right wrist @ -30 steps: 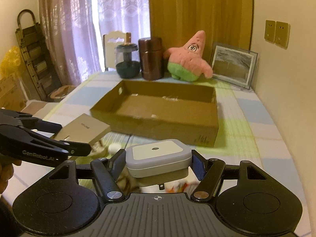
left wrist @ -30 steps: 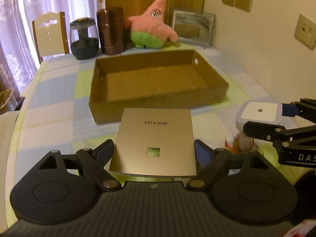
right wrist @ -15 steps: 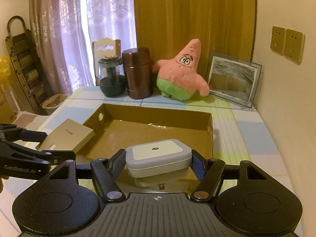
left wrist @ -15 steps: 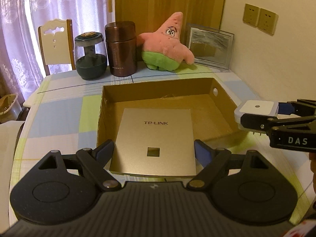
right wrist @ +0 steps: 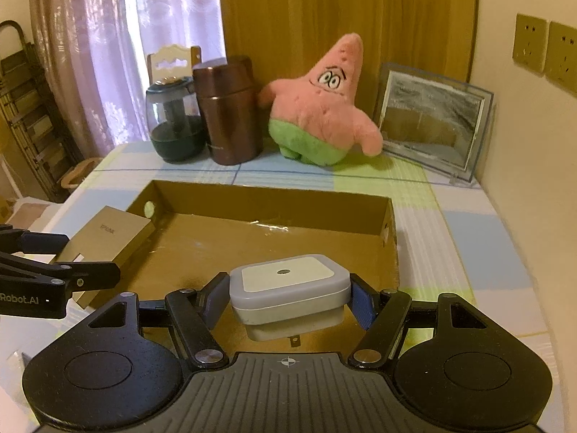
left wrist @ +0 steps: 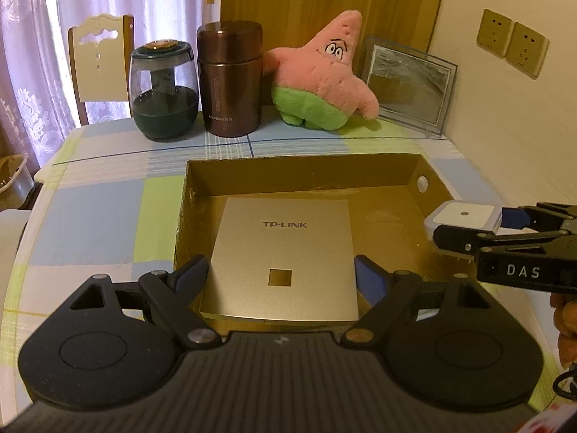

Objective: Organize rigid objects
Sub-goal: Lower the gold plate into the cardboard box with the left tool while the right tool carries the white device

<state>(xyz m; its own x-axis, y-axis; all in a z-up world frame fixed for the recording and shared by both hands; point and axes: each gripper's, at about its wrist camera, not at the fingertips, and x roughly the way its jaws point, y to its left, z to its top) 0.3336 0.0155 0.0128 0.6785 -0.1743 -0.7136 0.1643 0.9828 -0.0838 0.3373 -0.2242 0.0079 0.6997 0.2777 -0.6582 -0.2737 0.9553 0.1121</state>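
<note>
My left gripper (left wrist: 281, 276) is shut on a flat gold TP-LINK panel (left wrist: 285, 252) with a small square hole, held over the left half of the open cardboard box (left wrist: 429, 180). My right gripper (right wrist: 288, 301) is shut on a white and grey plug-in adapter (right wrist: 288, 285), its prongs showing beneath, hanging over the box's (right wrist: 267, 202) near right part. In the left wrist view the adapter (left wrist: 463, 214) and right gripper (left wrist: 468, 229) enter from the right. In the right wrist view the gold panel (right wrist: 108, 234) and the left gripper (right wrist: 77, 256) sit at the left, over the box's left wall.
Along the table's back stand a dark glass jar (left wrist: 164, 90), a brown canister (left wrist: 230, 79), a pink star plush (left wrist: 324, 75) and a framed picture (left wrist: 409, 86). A chair (left wrist: 99, 61) stands behind. The wall (left wrist: 505, 126) runs close on the right. A hand (left wrist: 566, 321) shows at the right edge.
Both grippers have carried their objects forward from in front of the box to over its inside. The grips have not changed.
</note>
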